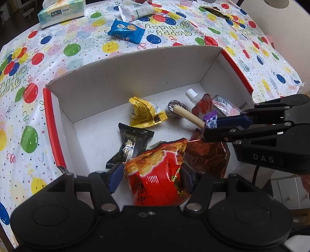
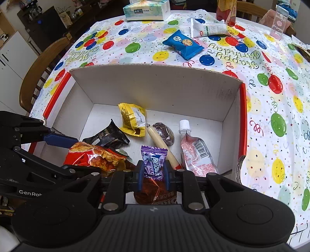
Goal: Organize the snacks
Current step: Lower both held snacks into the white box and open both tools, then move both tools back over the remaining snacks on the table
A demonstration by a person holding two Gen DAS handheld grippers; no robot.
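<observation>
drink carton cut off above

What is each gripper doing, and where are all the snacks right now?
Left gripper: shut on red chip bag, over the box.
Right gripper: shut on purple candy.
Cardboard box: open, holding snacks.
Yellow packet: lying in box.
Blue cookie pack: on the tablecloth, outside.

box back half bare; snacks crowd front.

Left gripper: fingers are clamping a red bag.
Right gripper: fingers are pinching a purple candy.
</observation>
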